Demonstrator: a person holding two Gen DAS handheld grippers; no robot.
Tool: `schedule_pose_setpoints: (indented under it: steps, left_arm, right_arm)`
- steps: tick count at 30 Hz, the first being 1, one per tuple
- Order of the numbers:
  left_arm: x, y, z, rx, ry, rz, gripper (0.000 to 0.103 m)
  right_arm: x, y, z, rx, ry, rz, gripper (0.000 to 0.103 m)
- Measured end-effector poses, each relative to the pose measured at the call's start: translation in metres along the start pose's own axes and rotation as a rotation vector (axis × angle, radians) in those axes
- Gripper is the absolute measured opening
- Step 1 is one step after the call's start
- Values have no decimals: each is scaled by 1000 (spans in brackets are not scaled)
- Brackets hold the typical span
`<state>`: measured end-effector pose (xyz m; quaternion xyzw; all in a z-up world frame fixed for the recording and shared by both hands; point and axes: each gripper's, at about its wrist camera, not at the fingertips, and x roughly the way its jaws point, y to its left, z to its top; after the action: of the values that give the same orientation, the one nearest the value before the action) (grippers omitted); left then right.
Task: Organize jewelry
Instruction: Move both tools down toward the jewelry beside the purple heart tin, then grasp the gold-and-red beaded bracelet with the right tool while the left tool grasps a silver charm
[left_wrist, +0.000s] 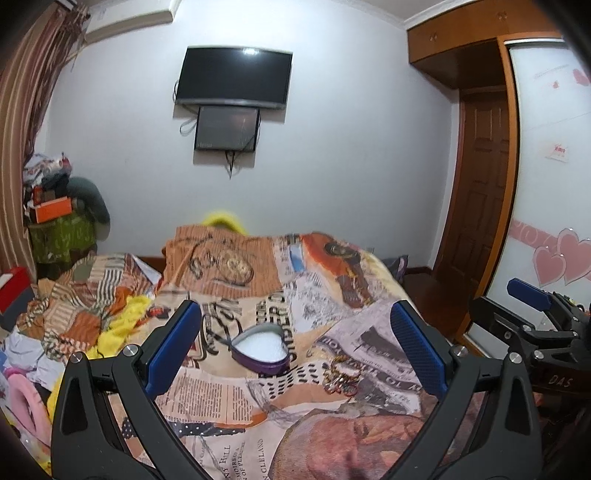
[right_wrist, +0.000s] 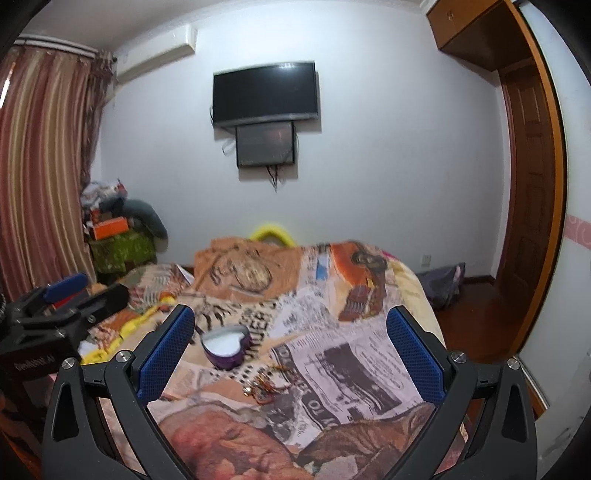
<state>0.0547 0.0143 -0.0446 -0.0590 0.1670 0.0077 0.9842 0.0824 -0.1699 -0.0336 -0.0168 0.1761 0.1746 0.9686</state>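
Observation:
A purple heart-shaped box with a white lining lies open on the printed bedspread; it also shows in the right wrist view. A small heap of gold and red jewelry lies on the spread to the right of the box, also seen in the right wrist view. My left gripper is open and empty, held above the spread with box and jewelry between its fingers. My right gripper is open and empty above the jewelry. Each gripper shows at the edge of the other's view.
The bed fills the foreground, with crumpled yellow and patterned cloth on its left. A TV hangs on the far wall. A cluttered stack of boxes stands at left by the curtain. A wardrobe and wooden door are at right.

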Motion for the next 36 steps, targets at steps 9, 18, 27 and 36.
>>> schedule_pose_setpoints:
  steps: [9,18,27,36]
  left_arm:
    - [71,20,-26,0,207,40,96]
    - [141,23,-59,-8,417,-22,81]
    - [195,20,-65,-52,555,-176,44]
    - [230,9,-65,-67,633,-269,30]
  right_arm:
    - [59,-24,-29,-2,184,-31,103]
    - [103,-41,-44,-17,324,23,91]
    - [152,-50,-48,-24,452,174,66]
    - [187,-41,-55,-79,580,290,41]
